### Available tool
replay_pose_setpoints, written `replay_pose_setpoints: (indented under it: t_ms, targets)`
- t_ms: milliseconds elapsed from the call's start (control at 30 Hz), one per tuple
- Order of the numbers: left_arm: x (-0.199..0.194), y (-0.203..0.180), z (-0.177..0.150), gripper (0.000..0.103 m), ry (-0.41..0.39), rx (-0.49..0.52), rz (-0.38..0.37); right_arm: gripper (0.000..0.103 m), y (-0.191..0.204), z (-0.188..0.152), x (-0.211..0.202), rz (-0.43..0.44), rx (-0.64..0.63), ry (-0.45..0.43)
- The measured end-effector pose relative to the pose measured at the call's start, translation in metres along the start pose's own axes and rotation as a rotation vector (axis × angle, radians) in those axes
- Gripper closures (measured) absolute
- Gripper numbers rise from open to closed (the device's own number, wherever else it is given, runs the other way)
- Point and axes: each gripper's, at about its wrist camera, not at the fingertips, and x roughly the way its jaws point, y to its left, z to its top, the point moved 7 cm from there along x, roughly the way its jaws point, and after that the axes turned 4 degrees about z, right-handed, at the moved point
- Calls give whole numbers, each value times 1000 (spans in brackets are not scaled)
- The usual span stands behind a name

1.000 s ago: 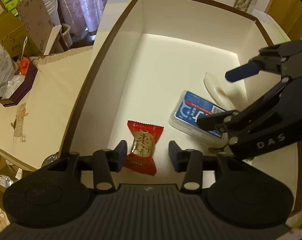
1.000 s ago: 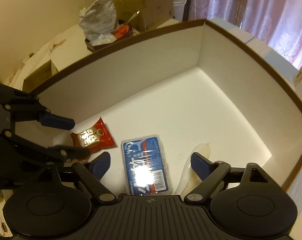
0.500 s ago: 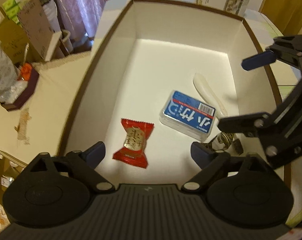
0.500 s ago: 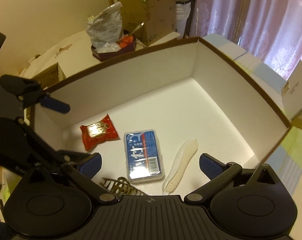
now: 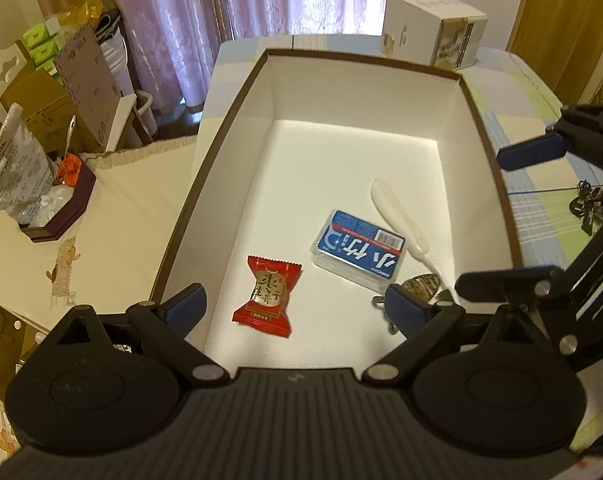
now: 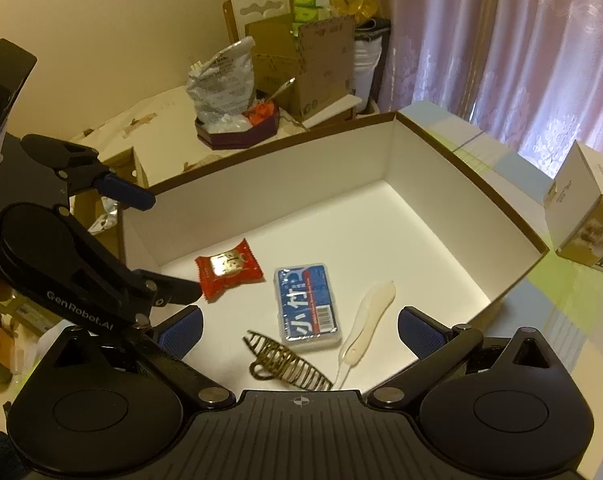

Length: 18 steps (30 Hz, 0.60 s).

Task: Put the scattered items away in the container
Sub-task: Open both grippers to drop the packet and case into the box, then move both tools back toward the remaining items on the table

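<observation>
The container is a large box (image 5: 221,136) with a brown rim and white inside (image 6: 481,184). On its floor lie a red candy packet (image 5: 267,296) (image 6: 227,270), a blue card case (image 5: 359,250) (image 6: 307,304), a white plastic spoon-like piece (image 5: 399,216) (image 6: 367,316) and a bronze hair claw (image 6: 287,362) (image 5: 421,284). My left gripper (image 5: 295,308) hangs open above the near end, over the candy, holding nothing. To its right, my right gripper (image 6: 300,328) is open and empty above the hair claw and the case.
A white carton (image 5: 433,36) (image 6: 585,220) stands past the box's far corner. A dark tray with a foil bag (image 5: 57,208) (image 6: 237,132) sits on the cream table to the left. A bunch of keys (image 5: 591,204) lies on the striped cloth to the right. Cardboard boxes (image 6: 301,68) and curtains stand behind.
Both grippers have lifted up and back out of the box. The left jaws, earlier close on either side of the candy packet, have spread wide; the packet stays on the box floor.
</observation>
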Motion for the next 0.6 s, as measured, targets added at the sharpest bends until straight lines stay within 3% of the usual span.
replay_pose_setpoints:
  t_ms: [600]
  targets:
    - [-47, -29, -16, 7, -39, -18, 28, 2, 25, -36, -45, 49, -37, -49]
